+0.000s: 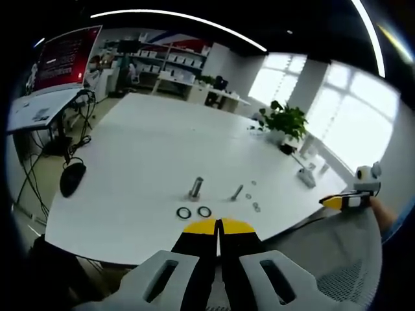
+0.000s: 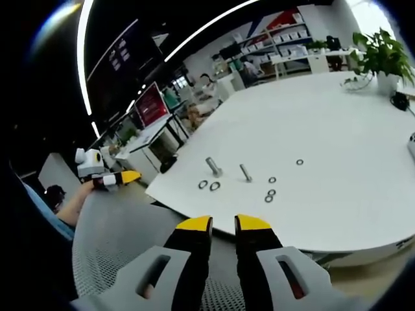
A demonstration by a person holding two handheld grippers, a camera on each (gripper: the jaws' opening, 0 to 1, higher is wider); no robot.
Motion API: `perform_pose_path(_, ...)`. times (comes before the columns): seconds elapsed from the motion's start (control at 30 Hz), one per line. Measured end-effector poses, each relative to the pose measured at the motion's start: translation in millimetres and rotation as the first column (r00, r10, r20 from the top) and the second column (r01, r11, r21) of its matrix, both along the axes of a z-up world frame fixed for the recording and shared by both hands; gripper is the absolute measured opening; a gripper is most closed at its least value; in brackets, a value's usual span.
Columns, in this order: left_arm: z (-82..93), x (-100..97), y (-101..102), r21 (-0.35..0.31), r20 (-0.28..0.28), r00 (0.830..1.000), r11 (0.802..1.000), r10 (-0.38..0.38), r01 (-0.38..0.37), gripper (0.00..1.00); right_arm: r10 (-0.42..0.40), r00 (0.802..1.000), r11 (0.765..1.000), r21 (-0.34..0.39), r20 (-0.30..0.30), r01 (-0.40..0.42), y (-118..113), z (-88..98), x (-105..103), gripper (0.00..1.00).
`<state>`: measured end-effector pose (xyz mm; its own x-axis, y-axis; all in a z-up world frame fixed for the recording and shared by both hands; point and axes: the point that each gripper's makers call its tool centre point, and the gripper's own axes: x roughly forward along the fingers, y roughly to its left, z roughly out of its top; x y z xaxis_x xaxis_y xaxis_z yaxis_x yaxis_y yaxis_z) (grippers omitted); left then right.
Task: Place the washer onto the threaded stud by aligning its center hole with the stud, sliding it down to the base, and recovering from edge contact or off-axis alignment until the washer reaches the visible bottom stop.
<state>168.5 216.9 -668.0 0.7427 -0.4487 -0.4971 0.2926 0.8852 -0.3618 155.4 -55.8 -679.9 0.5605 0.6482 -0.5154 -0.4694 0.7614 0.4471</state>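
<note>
**Both hand-held grippers off the counter, nothing held**

While I hold back from the white counter (image 1: pixel 149 149), my left hand-held gripper (image 1: pixel 218 226) has its jaws pressed together and my right hand-held gripper (image 2: pixel 223 223) is spread, both holding nothing. The upright threaded stud (image 1: pixel 196 187) stands near the counter's edge, two washers (image 1: pixel 194 212) flat just before it, a loose bolt (image 1: pixel 237 192) beside.

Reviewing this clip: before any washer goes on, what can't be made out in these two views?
- Threads on the upright grey metal stud: too small in both views.
- Whether the lying bolt carries a washer: too small.
- Exact count of small steel washers: tiny, some may merge.
- Two dark rings: washers or rubber rings, unclear.
- Near edge of the white table: hidden by the left gripper.
</note>
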Motion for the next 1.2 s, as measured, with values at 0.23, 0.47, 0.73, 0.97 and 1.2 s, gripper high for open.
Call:
perform_pose_path(0.23,-2.7,-1.7,-0.7,0.015,-0.013,1.000,1.000,-0.014,0.014,0.00,-0.002,1.000,1.000,0.001,-0.001,0.002,0.0,-0.1,-0.2,0.17)
perform_pose_path(0.47,-2.1,-2.1,-1.7,0.005,-0.015,1.000,1.000,-0.014,0.014,0.00,-0.004,1.000,1.000,0.003,-0.002,0.004,0.1,0.1,-0.4,0.17)
perform_pose_path(0.73,0.7,-1.0,-2.5,-0.006,-0.001,1.000,1.000,-0.016,0.016,0.00,0.000,1.000,1.000,-0.007,-0.012,0.000,0.1,-1.5,-0.9,0.17)
perform_pose_path(0.97,0.5,0.2,-9.4,0.054,0.016,0.997,0.995,-0.080,0.079,0.00,-0.023,1.000,1.000,0.012,0.002,0.023,-1.7,1.6,2.1,0.17)
perform_pose_path(1.2,-5.1,-2.8,-20.3,0.219,-0.008,0.961,0.937,-0.276,0.271,0.00,-0.024,1.000,1.000,0.012,0.001,0.024,-3.1,0.8,4.0,0.17)
